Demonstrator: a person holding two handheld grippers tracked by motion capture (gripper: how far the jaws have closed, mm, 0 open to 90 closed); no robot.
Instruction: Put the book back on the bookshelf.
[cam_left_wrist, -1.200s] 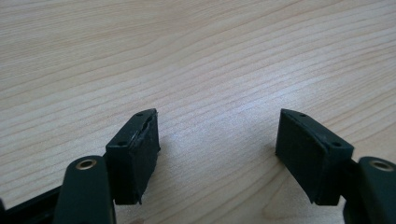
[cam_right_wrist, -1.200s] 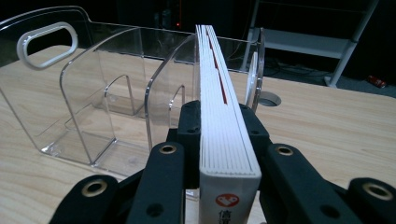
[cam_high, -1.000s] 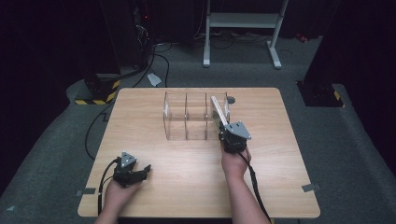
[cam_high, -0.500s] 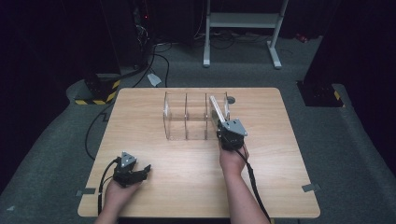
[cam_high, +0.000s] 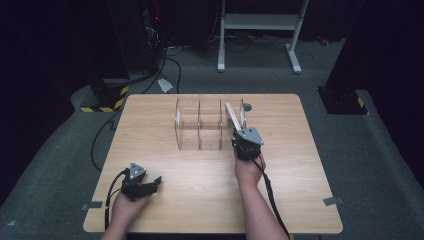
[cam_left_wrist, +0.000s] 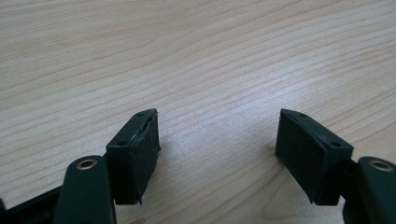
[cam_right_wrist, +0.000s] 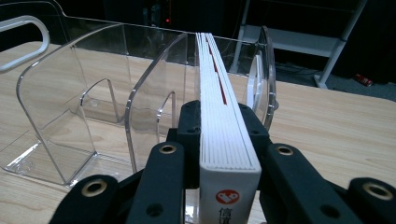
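Clear divider (cam_right_wrist: 154, 93) beside clamped book (cam_right_wrist: 224, 135)

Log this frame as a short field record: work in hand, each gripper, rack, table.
work in hand: sliding a white book into the clear divider rack
right gripper: shut on the book's edges, at the rack's right end
book position: tilted, leading end inside the rightmost slot, between clear dividers
left gripper: open, nothing between the jaws, low over the table near its front left corner
rack: clear plastic, upright dividers; the other slots look empty
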